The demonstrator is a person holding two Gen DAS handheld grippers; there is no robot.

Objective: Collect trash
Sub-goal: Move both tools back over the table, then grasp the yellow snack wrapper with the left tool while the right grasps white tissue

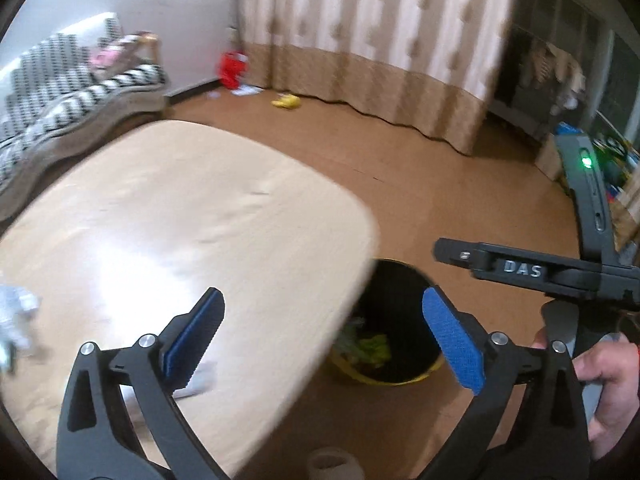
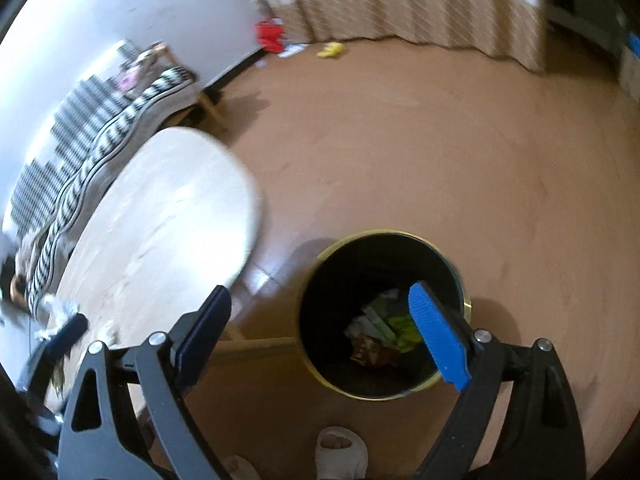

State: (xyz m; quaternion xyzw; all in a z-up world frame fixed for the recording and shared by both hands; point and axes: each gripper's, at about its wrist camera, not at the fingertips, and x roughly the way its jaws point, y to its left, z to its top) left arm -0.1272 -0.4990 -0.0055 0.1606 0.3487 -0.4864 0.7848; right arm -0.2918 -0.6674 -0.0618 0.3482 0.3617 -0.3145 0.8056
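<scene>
A black trash bin with a yellow rim (image 2: 386, 316) stands on the floor by the table's corner; green and brown wrappers (image 2: 384, 332) lie inside it. It also shows in the left wrist view (image 1: 390, 328), partly hidden by the table. My right gripper (image 2: 320, 332) is open and empty above the bin's near left side. My left gripper (image 1: 322, 332) is open and empty over the table's near corner. Crumpled white trash (image 1: 18, 312) lies at the table's left edge, and a small white piece (image 1: 198, 380) lies behind my left finger. The crumpled trash shows blurred in the right wrist view (image 2: 58, 312).
A light wooden table (image 1: 180, 216) with rounded corners fills the left. A striped sofa (image 1: 76, 92) stands behind it. A curtain (image 1: 368, 40), a red item (image 1: 231, 67) and a yellow item (image 1: 286, 101) are at the far wall. A slipper (image 2: 340, 452) is on the floor. The right gripper's body (image 1: 560, 268) is beside mine.
</scene>
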